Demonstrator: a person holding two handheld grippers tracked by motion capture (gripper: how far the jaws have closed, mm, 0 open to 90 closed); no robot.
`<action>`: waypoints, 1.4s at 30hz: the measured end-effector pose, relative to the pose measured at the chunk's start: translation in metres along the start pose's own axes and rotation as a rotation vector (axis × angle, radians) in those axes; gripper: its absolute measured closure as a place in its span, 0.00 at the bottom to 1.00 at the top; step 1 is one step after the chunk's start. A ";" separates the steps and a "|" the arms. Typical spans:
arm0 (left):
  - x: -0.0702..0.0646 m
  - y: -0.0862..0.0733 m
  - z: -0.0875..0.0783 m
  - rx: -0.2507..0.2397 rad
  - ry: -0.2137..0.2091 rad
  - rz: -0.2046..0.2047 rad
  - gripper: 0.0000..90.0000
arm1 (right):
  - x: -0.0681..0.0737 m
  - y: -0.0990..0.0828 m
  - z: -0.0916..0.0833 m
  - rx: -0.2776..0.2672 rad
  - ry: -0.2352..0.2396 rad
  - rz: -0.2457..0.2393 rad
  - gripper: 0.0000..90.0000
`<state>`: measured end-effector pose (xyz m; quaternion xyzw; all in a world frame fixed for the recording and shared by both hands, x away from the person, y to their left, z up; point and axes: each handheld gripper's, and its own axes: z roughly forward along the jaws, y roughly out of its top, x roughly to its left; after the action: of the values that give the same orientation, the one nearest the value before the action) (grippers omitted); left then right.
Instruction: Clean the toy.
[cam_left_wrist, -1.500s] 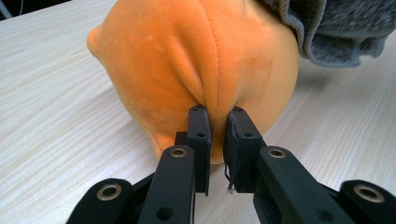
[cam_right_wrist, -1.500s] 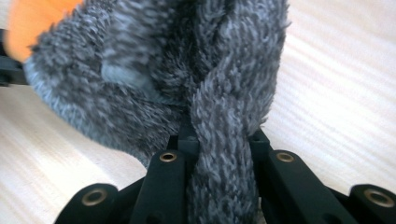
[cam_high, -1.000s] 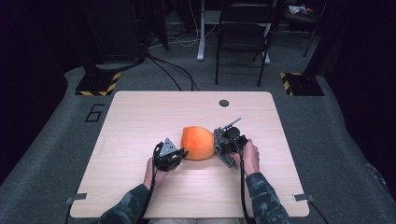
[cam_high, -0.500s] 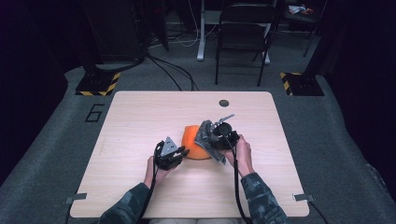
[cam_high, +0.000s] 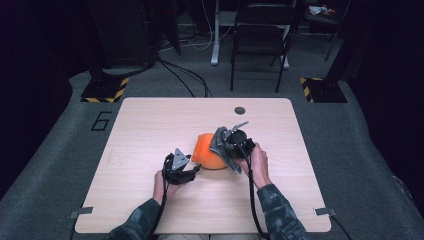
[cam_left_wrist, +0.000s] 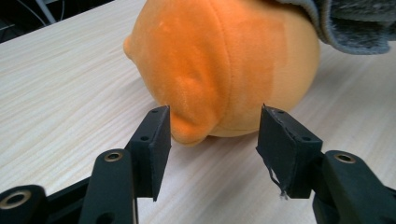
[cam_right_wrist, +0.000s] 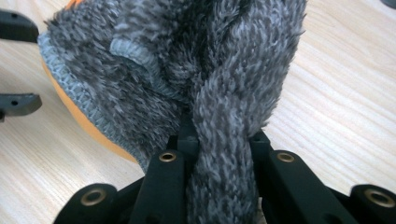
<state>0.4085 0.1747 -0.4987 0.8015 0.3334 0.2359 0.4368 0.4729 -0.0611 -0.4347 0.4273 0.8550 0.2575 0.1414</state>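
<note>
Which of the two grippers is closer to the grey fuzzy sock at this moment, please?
Right. The right gripper is shut on the grey fuzzy sock, pulling it over the orange plush. The left gripper, jaws just opened, sits at the plush's opposite end, clear of the sock.

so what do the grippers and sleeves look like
Both are black two-jaw tools: the left gripper has flat rectangular pads with brass-coloured rivets, the right gripper the same rivets. Each carries a grey plate and trails a black cable. The sleeves are dark camouflage.
</note>
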 end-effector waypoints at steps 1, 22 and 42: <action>0.000 -0.001 0.005 0.011 0.005 0.002 0.48 | 0.000 0.001 0.001 0.000 -0.007 -0.013 0.83; -0.005 0.008 0.011 -0.036 -0.042 0.032 0.85 | 0.004 0.008 -0.036 -0.094 -0.049 -0.036 0.83; -0.006 0.010 0.002 -0.033 -0.113 -0.026 0.85 | 0.003 -0.001 -0.011 -0.064 0.017 -0.037 0.83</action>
<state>0.4094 0.1654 -0.4911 0.8020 0.3145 0.1899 0.4710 0.4658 -0.0626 -0.4264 0.4046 0.8552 0.2858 0.1527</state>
